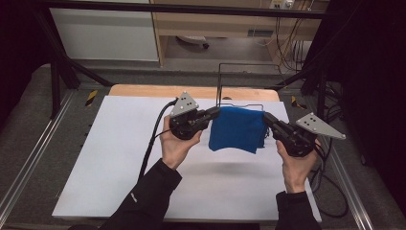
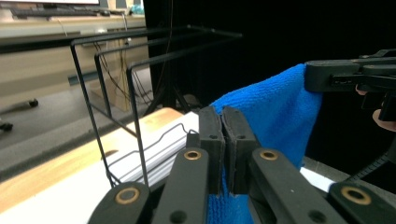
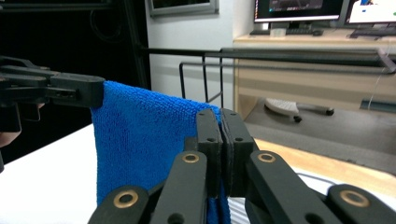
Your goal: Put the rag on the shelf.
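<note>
A blue cloth (image 1: 237, 129) hangs in the air above the white table (image 1: 119, 167), stretched between both grippers. My left gripper (image 1: 215, 113) is shut on its upper left corner, my right gripper (image 1: 266, 117) on its upper right corner. In the left gripper view the closed jaws pinch the blue cloth (image 2: 275, 107), and the right gripper (image 2: 327, 77) shows across at the far corner. In the right gripper view the shut jaws clamp the cloth (image 3: 140, 140), with the left gripper (image 3: 93, 91) gripping the opposite corner. The cloth's lower edge hangs free, off the table.
A black wire rack (image 1: 239, 84) stands at the table's far edge just behind the cloth, seen closer as the rack (image 2: 121, 93) in the left gripper view. A wooden strip (image 1: 143, 90) borders the far side. Cables (image 1: 330, 187) trail off to the right.
</note>
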Tool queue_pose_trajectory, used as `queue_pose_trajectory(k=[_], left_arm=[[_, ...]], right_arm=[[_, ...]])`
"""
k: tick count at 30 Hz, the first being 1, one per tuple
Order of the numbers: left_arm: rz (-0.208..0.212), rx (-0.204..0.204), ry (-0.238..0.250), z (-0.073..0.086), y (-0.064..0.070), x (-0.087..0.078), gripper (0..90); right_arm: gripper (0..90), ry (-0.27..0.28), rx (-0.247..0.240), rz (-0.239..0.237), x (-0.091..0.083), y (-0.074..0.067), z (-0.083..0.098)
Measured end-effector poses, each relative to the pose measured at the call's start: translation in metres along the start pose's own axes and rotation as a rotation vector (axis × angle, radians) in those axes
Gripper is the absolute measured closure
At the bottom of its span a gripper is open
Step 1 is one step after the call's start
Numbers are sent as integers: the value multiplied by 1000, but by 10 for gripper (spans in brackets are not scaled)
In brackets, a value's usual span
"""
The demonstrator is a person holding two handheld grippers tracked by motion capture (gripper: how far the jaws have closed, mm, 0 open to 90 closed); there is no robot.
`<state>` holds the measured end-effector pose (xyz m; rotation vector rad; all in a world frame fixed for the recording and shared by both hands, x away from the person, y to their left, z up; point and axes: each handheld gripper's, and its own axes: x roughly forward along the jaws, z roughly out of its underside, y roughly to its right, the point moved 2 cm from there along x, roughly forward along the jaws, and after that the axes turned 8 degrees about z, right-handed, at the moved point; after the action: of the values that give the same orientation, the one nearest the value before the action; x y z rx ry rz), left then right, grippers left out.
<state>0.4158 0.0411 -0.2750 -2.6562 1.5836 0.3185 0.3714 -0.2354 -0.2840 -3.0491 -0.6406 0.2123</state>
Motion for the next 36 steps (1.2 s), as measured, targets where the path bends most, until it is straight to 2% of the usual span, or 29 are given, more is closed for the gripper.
queue_pose_trajectory(k=[10,19,36], left_arm=[[10,10,85,-18,2,4,872],[11,22,141,-36,2,5,873],[0,17,232,-68,-9,19,873]], right_arm=[[883,73,-28,36,-7,3,-26],[884,124,-48,63,-10,3,-45],[884,184,-75,104,-4,8,-78]])
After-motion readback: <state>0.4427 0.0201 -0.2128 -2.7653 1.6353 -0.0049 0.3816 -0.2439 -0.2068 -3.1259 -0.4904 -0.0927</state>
